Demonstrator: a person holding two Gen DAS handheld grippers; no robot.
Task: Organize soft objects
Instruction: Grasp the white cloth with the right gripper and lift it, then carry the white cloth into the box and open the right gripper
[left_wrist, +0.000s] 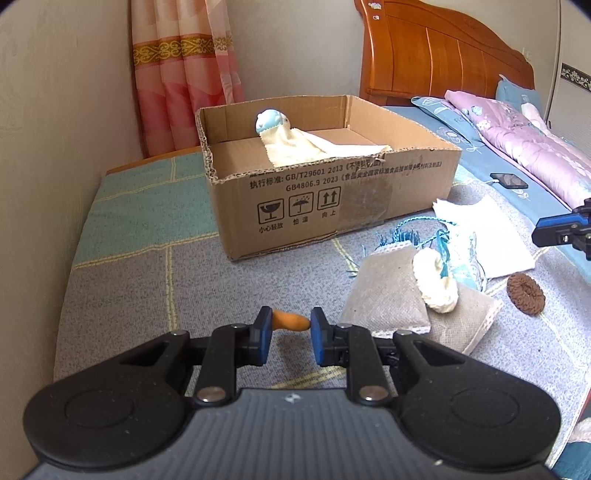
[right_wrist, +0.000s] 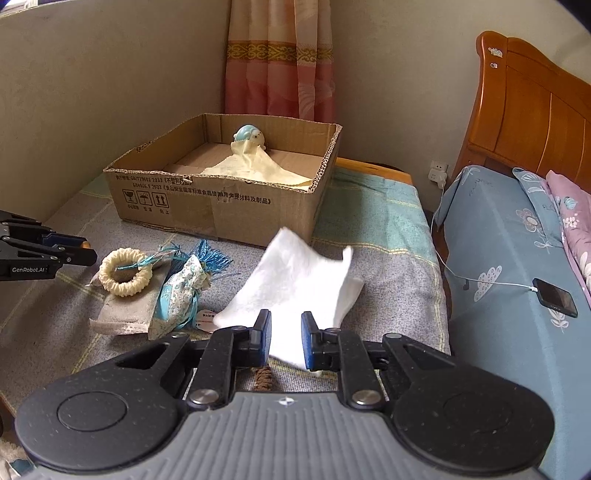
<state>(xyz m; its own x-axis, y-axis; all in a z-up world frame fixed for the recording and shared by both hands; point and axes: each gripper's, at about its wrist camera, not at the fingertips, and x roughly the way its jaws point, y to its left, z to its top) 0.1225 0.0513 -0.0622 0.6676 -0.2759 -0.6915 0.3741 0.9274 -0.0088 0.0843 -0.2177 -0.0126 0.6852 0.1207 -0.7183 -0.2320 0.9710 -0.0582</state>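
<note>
Cardboard box (right_wrist: 221, 206): matt brown corrugated board, ragged fluted edges exposed, printed black. White cloth (right_wrist: 295, 280): soft, fluffy, matt. Bed cover (left_wrist: 147, 288): coarse woven fabric, grey and teal. Sachet (left_wrist: 388, 291): rough burlap-like weave. Cream ring (right_wrist: 125, 272): ribbed knit. Headboard (left_wrist: 443, 48) at 1 o'clock: glossy varnished wood. Left gripper (left_wrist: 291, 325): matt black plastic, shiny metal rivets, blue pads. Phone (right_wrist: 556, 297): glossy screen.

Beige wall (right_wrist: 92, 74); pink curtain (right_wrist: 280, 55); wooden headboard (right_wrist: 535, 110).

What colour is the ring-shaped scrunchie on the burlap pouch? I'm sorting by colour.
Cream scrunchie, clearest in the right wrist view.
</note>
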